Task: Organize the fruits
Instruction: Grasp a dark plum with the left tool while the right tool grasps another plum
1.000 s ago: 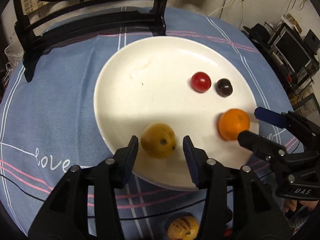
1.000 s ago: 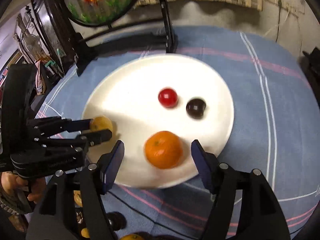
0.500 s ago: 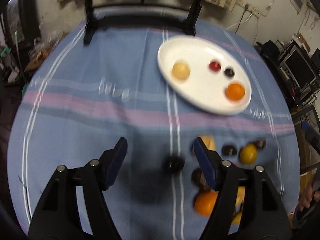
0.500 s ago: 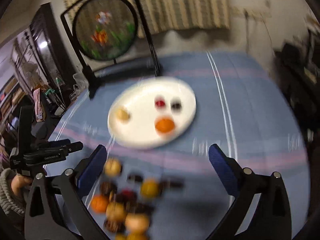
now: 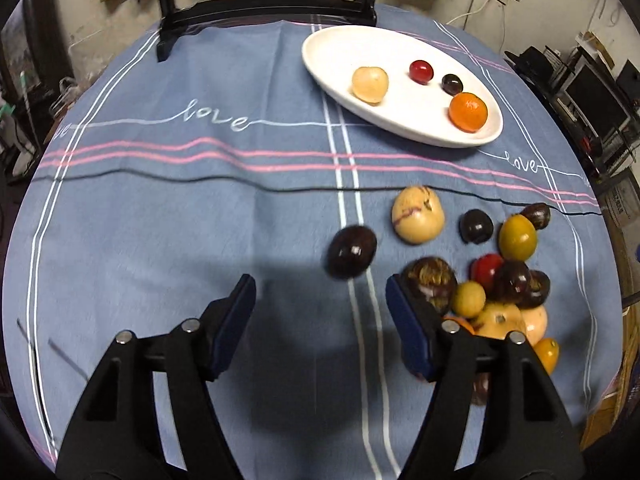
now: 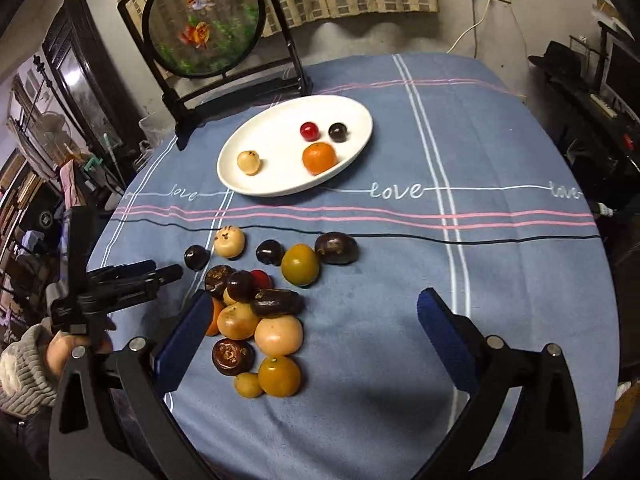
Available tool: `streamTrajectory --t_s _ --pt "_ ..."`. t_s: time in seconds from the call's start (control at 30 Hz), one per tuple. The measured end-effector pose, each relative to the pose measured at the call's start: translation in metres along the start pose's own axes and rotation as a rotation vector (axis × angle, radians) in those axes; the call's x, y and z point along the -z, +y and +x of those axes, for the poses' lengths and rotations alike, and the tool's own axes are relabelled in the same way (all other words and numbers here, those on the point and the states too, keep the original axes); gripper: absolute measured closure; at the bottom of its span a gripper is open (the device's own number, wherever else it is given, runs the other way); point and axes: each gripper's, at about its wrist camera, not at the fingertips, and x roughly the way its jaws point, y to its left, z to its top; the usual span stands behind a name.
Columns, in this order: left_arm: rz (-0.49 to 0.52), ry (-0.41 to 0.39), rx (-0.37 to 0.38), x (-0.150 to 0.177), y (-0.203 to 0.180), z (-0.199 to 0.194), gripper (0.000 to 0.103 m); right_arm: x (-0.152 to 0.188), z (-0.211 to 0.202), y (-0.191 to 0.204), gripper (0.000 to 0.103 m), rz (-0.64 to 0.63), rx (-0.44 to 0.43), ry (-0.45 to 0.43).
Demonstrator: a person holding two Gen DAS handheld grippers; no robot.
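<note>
A white oval plate [image 5: 332, 64] [image 6: 272, 184] at the back of the blue cloth holds a pale yellow fruit [image 5: 370, 84], a red one [image 5: 421, 71], a dark one [image 5: 452, 83] and an orange [image 5: 468, 112]. Several loose fruits lie in a pile [image 6: 256, 312] [image 5: 500, 280] near the front. My left gripper [image 5: 320, 284] [image 6: 168, 270] hovers left of the pile, its jaws closing on nothing; a dark fruit [image 5: 352, 252] lies just ahead of them. My right gripper [image 6: 314, 298] hangs wide open above the pile's right side, holding nothing.
A round goldfish screen on a black stand [image 6: 204, 20] rises behind the plate. A thin black cord [image 6: 440, 238] crosses the cloth between plate and pile. A hand in a knit sleeve [image 6: 24, 368] holds the left gripper. Furniture crowds the table's edges.
Both grippers have drawn back from the plate to the near side, leaving the yellow fruit and the orange on it. Both now stand wider, and the loose pile has come into view.
</note>
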Motion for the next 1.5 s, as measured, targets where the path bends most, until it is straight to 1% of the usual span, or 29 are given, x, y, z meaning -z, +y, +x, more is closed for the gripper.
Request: streamTrajectory --t_s 0.03,0.1,0.17,0.4,0.47,0.53,0.57,0.6,0.73,0.83,0.97,1.03,1.17,1.23,1.33,1.4,1.47,1.5 --pt "0.005 0.004 0.014 -0.003 -0.002 0.005 0.043 0.001 -0.001 -0.001 0.001 0.005 0.007 -0.004" --pt "0.008 0.013 0.037 -0.01 -0.003 0.01 0.046 0.002 -0.001 -0.005 0.001 0.02 0.023 -0.001" --pt "0.016 0.021 0.044 -0.012 -0.009 0.017 0.05 0.003 0.001 -0.009 0.001 0.035 0.045 0.011" --pt "0.042 0.05 0.063 -0.014 -0.015 0.033 0.055 0.002 0.008 -0.007 0.001 0.032 0.061 0.033" --pt "0.038 0.062 0.071 -0.014 -0.015 0.037 0.06 0.002 0.01 -0.007 0.001 0.029 0.062 0.043" --pt "0.036 0.055 0.067 -0.013 -0.014 0.037 0.063 0.002 0.012 -0.008 0.001 0.032 0.061 0.048" --pt "0.035 0.054 0.068 -0.014 -0.014 0.037 0.07 0.001 0.012 -0.009 0.001 0.035 0.06 0.049" --pt "0.033 0.053 0.07 -0.014 -0.013 0.037 0.073 0.0 0.013 -0.01 0.001 0.037 0.057 0.051" --pt "0.008 0.042 0.08 -0.011 -0.006 0.03 0.073 -0.002 0.019 -0.009 0.001 0.033 0.037 0.07" --pt "-0.015 0.026 0.098 -0.007 -0.003 0.017 0.073 -0.002 0.028 -0.002 0.001 0.01 0.0 0.109" --pt "-0.031 0.013 0.12 0.002 -0.001 -0.001 0.073 0.003 0.051 0.016 0.001 -0.075 -0.041 0.198" --pt "-0.032 0.012 0.12 0.008 -0.001 -0.007 0.073 0.005 0.058 0.025 0.001 -0.118 -0.038 0.217" --pt "-0.035 0.011 0.105 0.018 0.001 -0.018 0.073 0.004 0.069 0.041 0.001 -0.181 -0.038 0.197" --pt "-0.045 0.015 0.096 0.022 0.005 -0.022 0.073 0.001 0.072 0.047 0.001 -0.201 -0.056 0.179" --pt "-0.066 0.015 0.079 0.027 0.014 -0.027 0.073 -0.002 0.08 0.056 0.002 -0.229 -0.108 0.16" --pt "-0.081 0.017 0.072 0.029 0.02 -0.029 0.073 -0.004 0.084 0.059 0.01 -0.232 -0.147 0.146" --pt "-0.089 0.017 0.066 0.03 0.024 -0.03 0.073 -0.007 0.091 0.06 0.024 -0.227 -0.16 0.155" --pt "-0.092 0.017 0.065 0.03 0.025 -0.031 0.073 -0.008 0.094 0.058 0.028 -0.219 -0.165 0.164"
